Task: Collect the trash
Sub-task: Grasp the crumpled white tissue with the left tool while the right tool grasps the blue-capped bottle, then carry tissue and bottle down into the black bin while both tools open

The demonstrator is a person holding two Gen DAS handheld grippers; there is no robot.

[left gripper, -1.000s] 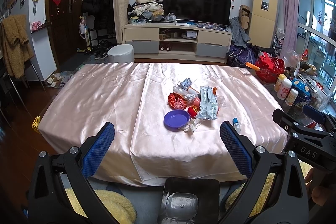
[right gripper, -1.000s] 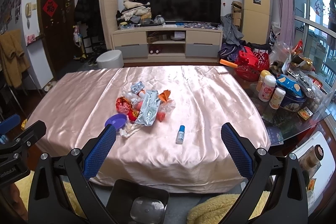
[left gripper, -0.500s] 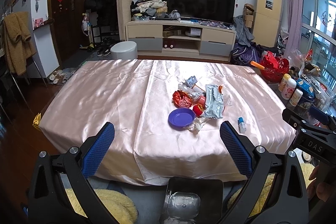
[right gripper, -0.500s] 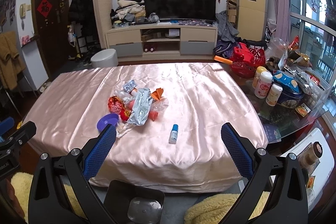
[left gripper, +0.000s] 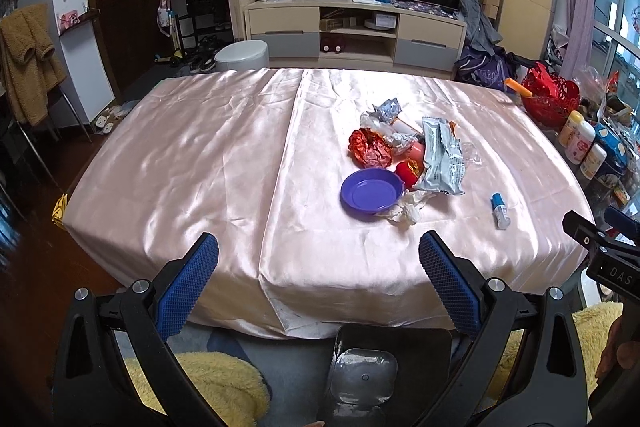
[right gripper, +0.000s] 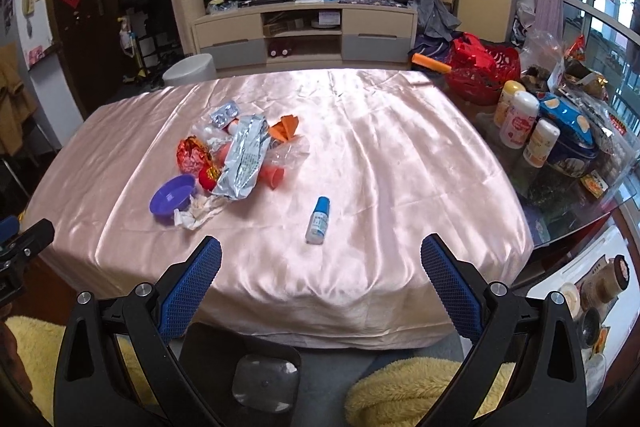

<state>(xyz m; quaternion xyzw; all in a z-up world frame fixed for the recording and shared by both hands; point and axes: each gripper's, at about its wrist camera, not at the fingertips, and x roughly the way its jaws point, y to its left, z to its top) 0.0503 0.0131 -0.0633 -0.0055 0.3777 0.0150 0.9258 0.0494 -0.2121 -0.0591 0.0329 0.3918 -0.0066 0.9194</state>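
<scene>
Since a second ago I have brought both rigs closer over the near edge, so the trash pile sits larger and lower in both views; nothing on the cloth has shifted. My left gripper (left gripper: 318, 253) is released, jaws spread wide and holding nothing, short of the near edge of the tabletop (left gripper: 192, 155). My right gripper (right gripper: 320, 259) is likewise released and empty.

The trash lies in one cluster right of centre in the left view. I count one purple dish (left gripper: 371, 191) at its near side, one crumpled white tissue (left gripper: 408, 207) touching the dish's right rim, one silver foil packet (left gripper: 442, 157) lying lengthwise, one crumpled red wrapper (left gripper: 368, 149) to the left, one small round red piece (left gripper: 409, 171) between dish and packet, one orange scrap (right gripper: 286, 127), one silver blister strip (right gripper: 224, 115) at the far end, and some clear plastic (right gripper: 290, 155). One small dropper bottle (right gripper: 319, 221) with a blue cap lies alone, apart to the right of the pile, nearest my right gripper.
</scene>
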